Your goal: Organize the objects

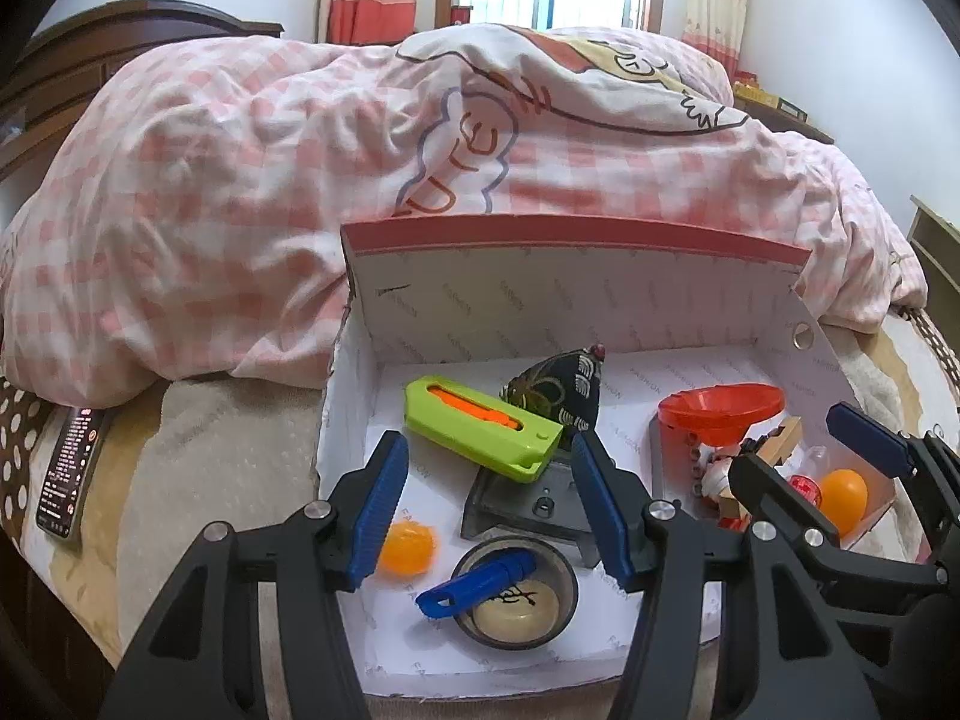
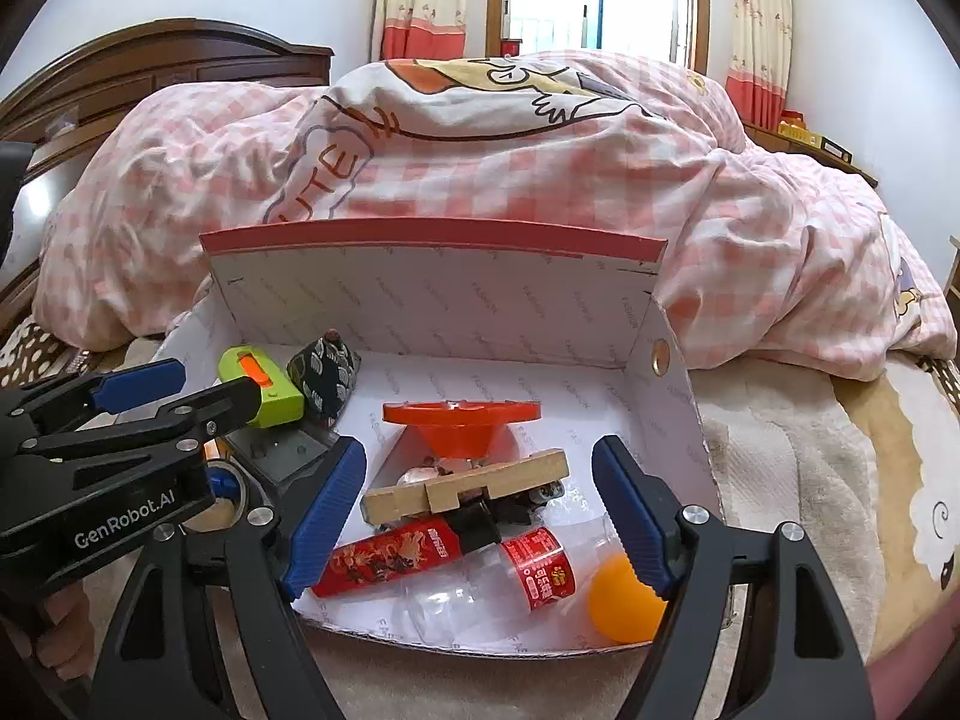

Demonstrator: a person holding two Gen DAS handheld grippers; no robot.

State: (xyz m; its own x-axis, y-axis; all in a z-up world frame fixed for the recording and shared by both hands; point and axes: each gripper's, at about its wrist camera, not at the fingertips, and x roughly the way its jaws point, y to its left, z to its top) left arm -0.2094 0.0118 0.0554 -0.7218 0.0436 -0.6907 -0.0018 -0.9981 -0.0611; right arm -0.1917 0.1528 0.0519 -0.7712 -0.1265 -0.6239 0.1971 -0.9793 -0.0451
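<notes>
in the white cardboard box [image 1: 600,300] on the bed, nearest the left gripper [image 1: 498,498]: blue plastic clip [image 1: 474,585] resting across a small round glass bowl [image 1: 516,594], jaws released above it, nothing between them. right gripper [image 2: 480,516] also released, hovering over red printed tube [image 2: 390,558] and clear bottle [image 2: 510,588]. farther back: lime green cutter [image 1: 480,432], orange funnel [image 2: 462,426]. next pick should probably approach straight down, pads square, avoiding neighbouring items.
</notes>
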